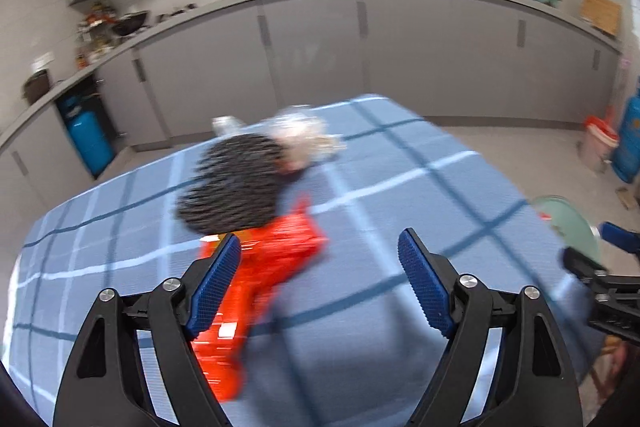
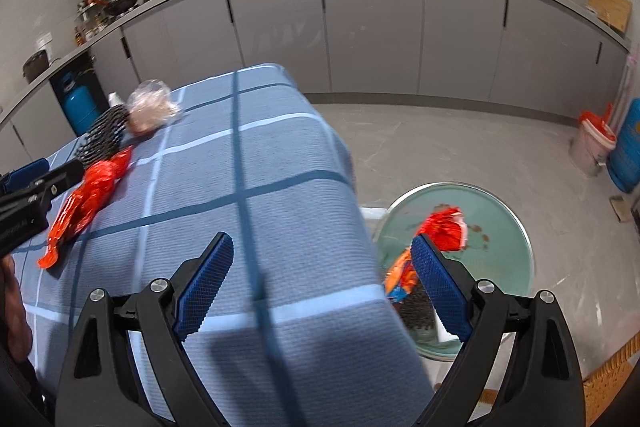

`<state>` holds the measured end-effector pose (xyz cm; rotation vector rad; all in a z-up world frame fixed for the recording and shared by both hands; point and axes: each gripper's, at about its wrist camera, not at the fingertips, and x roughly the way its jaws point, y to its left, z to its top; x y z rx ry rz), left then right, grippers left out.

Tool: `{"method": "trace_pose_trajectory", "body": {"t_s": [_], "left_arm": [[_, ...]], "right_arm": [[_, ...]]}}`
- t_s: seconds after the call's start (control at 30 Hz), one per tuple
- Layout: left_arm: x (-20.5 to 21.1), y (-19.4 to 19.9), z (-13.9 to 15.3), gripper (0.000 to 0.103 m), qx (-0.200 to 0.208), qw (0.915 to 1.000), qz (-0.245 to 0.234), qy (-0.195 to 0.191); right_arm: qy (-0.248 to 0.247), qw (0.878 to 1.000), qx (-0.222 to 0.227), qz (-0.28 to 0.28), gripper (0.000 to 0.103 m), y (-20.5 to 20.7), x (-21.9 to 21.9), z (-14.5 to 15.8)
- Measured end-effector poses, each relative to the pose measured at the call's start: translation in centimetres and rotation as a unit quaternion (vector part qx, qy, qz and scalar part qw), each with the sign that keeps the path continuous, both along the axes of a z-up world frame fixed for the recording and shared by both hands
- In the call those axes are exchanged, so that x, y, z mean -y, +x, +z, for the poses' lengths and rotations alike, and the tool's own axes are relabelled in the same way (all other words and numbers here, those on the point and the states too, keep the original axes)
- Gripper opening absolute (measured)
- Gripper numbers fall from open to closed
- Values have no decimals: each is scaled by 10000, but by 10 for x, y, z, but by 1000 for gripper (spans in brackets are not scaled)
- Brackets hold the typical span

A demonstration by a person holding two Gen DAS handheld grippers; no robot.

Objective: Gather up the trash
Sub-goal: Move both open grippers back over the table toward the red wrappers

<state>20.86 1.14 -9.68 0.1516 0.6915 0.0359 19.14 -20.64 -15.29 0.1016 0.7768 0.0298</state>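
Observation:
My left gripper (image 1: 320, 247) stands open above a table with a blue plaid cloth (image 1: 400, 187), nothing between its pads. Its left finger overlaps a crumpled red wrapper (image 1: 288, 251) lying on the cloth. Just beyond lie a black textured piece (image 1: 228, 191) and a clear plastic bag (image 1: 304, 139). My right gripper (image 2: 322, 247) is open and empty over the table's right corner. Below it on the floor sits a green basin (image 2: 500, 227) holding a red wrapper (image 2: 444, 227), an orange wrapper (image 2: 400, 275) and a dark piece (image 2: 416, 307).
Grey kitchen cabinets (image 2: 360, 27) run along the back under a cluttered counter. A blue gas cylinder (image 2: 78, 103) stands at the left. A white bucket with a red liner (image 2: 592, 143) and a blue container (image 2: 628, 151) stand at the right on the grey floor.

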Motion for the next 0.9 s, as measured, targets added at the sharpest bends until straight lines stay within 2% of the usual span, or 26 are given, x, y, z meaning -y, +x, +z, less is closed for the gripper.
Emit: {"method": "trace_pose_trajectory", "body": {"t_s": [0.2, 0.3, 0.6, 0.73, 0.9], "left_arm": [[-67, 8, -15, 83, -233, 9968, 758, 79], [-88, 10, -21, 83, -327, 9950, 946, 64], [-104, 14, -33, 83, -567, 9937, 951, -198], [-105, 18, -42, 83, -781, 9925, 817, -474], [-104, 24, -54, 83, -944, 9912, 790, -482]], "right_arm": [[-3, 9997, -32, 260, 90, 5, -31, 1], [-1, 9992, -38, 398, 90, 8, -49, 2], [-20, 9975, -76, 701, 90, 15, -82, 1], [-29, 9967, -89, 809, 91, 16, -93, 0], [-58, 9960, -106, 891, 93, 17, -103, -2]]}}
